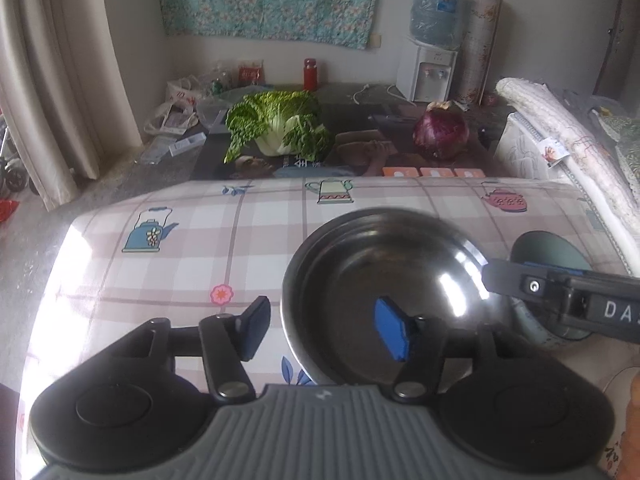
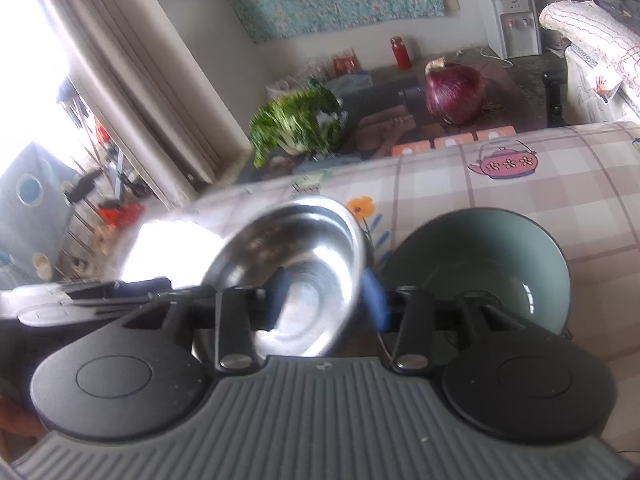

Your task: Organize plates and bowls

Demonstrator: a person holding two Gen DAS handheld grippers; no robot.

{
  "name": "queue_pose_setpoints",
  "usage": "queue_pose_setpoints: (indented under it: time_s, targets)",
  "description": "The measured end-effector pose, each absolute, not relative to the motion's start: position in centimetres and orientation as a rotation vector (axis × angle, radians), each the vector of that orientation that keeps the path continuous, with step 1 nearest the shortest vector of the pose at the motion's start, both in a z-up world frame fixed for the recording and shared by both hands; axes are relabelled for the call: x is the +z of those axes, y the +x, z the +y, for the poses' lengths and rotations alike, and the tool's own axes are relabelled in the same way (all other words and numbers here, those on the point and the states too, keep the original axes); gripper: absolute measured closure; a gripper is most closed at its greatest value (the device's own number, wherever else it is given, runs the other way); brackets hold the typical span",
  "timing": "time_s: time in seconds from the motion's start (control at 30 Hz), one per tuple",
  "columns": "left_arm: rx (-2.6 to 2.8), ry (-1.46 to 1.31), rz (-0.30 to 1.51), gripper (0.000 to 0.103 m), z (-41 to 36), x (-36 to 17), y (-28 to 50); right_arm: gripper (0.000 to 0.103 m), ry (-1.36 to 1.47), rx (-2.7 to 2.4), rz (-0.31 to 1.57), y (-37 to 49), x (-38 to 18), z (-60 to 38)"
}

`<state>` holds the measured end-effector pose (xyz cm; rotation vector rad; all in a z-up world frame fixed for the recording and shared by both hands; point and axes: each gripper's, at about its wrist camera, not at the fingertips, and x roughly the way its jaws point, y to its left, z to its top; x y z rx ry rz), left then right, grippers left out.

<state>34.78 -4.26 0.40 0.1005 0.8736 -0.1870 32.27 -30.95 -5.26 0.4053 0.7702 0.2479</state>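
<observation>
The left gripper (image 1: 324, 330) hangs wide apart, its fingers straddling the near-left rim of the steel bowl (image 1: 384, 280) on the checked cloth (image 1: 160, 268). The right gripper (image 2: 326, 300) clamps that bowl's rim, just left of a green bowl (image 2: 480, 268).

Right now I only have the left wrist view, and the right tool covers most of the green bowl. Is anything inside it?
Observer: No. The right wrist view shows the green bowl upright and empty.
Operator: Has the right tool got the steel bowl?
Observer: The right tool straddles the rim of the steel bowl, one finger inside and one outside. Blur hides whether it is clamped.
</observation>
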Motion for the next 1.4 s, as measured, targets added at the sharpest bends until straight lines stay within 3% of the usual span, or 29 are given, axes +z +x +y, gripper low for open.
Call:
queue_pose_setpoints:
  time_s: [0.33,0.47,0.77,0.9,1.03,1.17,1.4]
  targets:
    - [-0.308,0.082,0.85,0.034,-6.6,2.0,32.8,0.05,0.462,0.264,0.661,30.8,-2.8,-33.3]
    - [-0.369,0.074,0.831,0.029,-8.1,2.2,31.6,0.05,0.439,0.249,0.663,29.6,-2.5,-34.9]
    - [-0.49,0.027,0.84,0.029,-11.6,2.7,30.0,0.05,0.413,0.122,0.704,26.6,-4.0,-41.6]
    - [-0.509,0.031,0.861,0.033,-13.6,2.2,29.6,0.05,0.459,0.094,0.73,26.5,-5.2,-43.9]
    - [-0.477,0.002,0.919,0.047,-15.1,1.1,30.4,0.05,0.465,0.102,0.758,27.3,-6.5,-44.3]
    - [-0.443,-0.054,0.971,0.055,-15.5,-0.1,31.4,0.062,0.462,0.102,0.775,28.6,-7.2,-43.8]
    - [-0.391,-0.109,1.015,0.057,-15.4,-1.4,32.5,0.08,0.507,0.082,0.806,30.2,-8.7,-44.3]
